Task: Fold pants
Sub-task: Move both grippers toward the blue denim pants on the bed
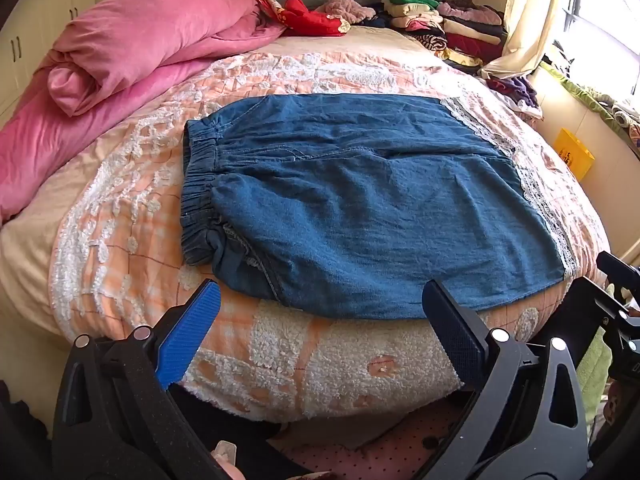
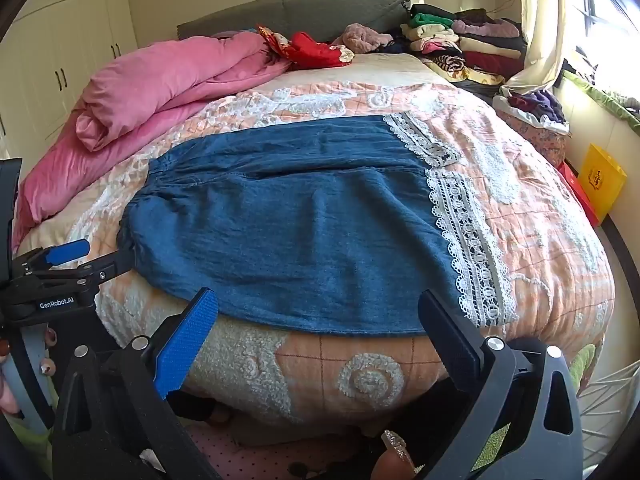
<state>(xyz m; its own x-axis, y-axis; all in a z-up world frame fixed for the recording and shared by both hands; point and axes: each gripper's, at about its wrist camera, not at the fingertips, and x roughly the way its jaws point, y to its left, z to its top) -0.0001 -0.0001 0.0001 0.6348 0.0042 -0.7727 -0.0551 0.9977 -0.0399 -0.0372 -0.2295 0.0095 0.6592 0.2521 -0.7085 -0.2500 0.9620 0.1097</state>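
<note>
Blue denim pants lie flat on the bed, legs stacked, with the elastic waistband at the left and white lace hems at the right. My left gripper hovers open over the near edge of the pants by the waist end, with nothing between its fingers. My right gripper stands open over the near edge toward the hem end, also holding nothing. In the right wrist view the left gripper shows at the left, beside the waistband corner of the pants.
A peach and white quilt covers the bed. A rolled pink duvet lies at the back left, red garments and a stack of folded clothes at the back. A yellow bag stands on the floor at the right.
</note>
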